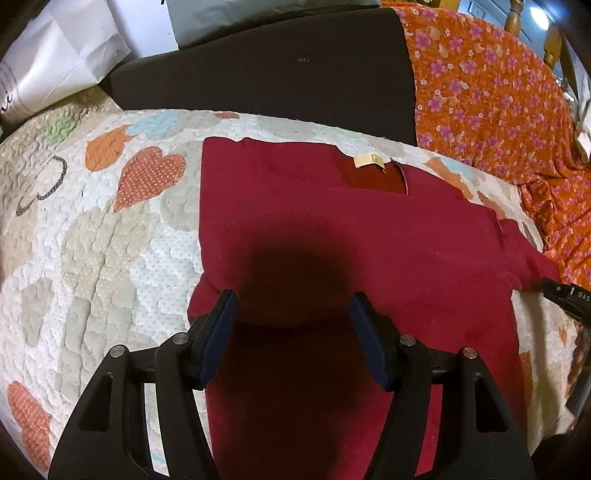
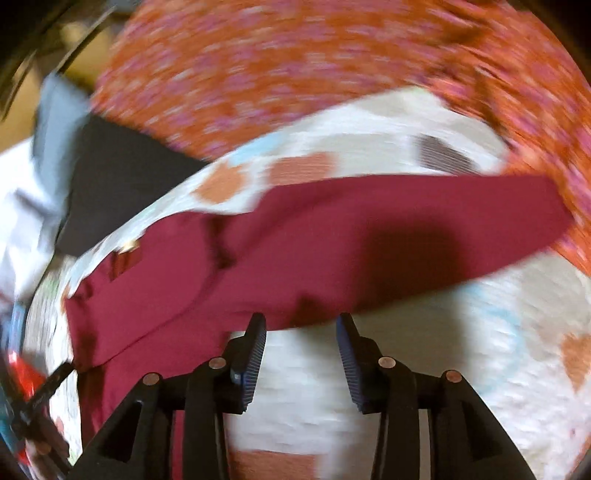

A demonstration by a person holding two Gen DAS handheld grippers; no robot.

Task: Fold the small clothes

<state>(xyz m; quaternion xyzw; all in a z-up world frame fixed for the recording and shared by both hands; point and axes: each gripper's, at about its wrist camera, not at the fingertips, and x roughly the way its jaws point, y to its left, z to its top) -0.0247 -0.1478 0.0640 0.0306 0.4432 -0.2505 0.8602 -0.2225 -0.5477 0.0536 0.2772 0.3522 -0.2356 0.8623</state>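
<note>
A dark red garment (image 1: 332, 229) lies flat on a quilted heart-pattern cover (image 1: 92, 229), with a small tan label (image 1: 367, 161) near its far edge. My left gripper (image 1: 293, 306) is open and empty, just above the garment's near part. In the blurred right wrist view the same garment (image 2: 332, 236) stretches across the quilt (image 2: 443, 350), one sleeve reaching right. My right gripper (image 2: 301, 325) is open and empty, its tips at the garment's near edge. The right gripper's tip also shows at the right edge of the left wrist view (image 1: 565, 295).
An orange floral cloth (image 1: 498, 110) lies beyond the quilt on the right. A dark flat cushion (image 1: 277, 70) sits behind the garment. White paper or bags (image 1: 62, 62) stand at the far left. A wooden post (image 1: 515, 16) is at the top right.
</note>
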